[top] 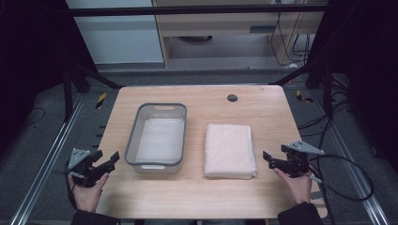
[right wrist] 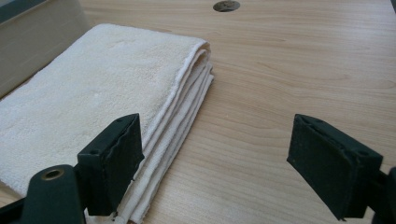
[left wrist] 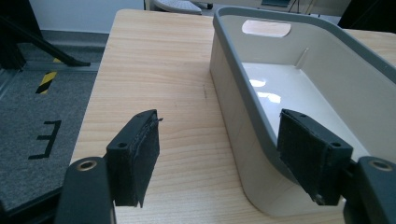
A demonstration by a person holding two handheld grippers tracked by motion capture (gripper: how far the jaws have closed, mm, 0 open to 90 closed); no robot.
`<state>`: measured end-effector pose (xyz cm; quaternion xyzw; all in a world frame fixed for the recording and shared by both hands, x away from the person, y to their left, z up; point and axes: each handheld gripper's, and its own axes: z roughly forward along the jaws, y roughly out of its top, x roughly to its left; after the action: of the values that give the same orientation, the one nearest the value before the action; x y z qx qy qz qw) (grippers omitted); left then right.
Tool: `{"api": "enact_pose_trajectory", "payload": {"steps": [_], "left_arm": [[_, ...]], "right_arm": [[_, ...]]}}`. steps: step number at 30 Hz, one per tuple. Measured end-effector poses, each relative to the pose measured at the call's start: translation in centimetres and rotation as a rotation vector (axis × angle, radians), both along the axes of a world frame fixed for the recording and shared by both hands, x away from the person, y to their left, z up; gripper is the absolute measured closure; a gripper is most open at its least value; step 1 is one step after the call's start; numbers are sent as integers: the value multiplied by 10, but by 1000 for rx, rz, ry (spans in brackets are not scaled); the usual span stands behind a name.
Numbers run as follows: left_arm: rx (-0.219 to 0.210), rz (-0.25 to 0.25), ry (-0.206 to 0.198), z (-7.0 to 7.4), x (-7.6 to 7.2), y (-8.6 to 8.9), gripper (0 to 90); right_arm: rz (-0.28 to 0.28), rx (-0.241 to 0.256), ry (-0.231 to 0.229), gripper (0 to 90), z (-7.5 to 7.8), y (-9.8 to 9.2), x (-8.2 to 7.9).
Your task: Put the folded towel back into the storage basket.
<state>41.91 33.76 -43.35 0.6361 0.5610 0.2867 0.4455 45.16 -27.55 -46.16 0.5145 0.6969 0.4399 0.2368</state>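
At the near edge of the bench [top: 197, 197], the left gripper [top: 109, 161] and the right gripper [top: 270, 159] each hold their fingers [left wrist: 135, 156] wide apart with nothing between them. Just beyond them lie one folded cream towel [top: 230, 150] at centre-right, near the right gripper, and one grey tub [top: 157, 136] left of it, empty, its near corner cut off behind a finger in the left gripper view. Farthest off sits one small dark round hole [top: 232, 98] in the bench top.
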Motion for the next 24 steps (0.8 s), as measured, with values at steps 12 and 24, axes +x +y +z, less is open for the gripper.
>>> {"api": "enact_pose_trajectory", "payload": {"steps": [12,24], "left_arm": [[0,-35,-17,13,6,-8,296],[32,-79,-30,25,14,-29,309]], "right_arm": [[7,-11,-38,183,13,0,4],[-4,38,-81,165,33,-2,10]]}}
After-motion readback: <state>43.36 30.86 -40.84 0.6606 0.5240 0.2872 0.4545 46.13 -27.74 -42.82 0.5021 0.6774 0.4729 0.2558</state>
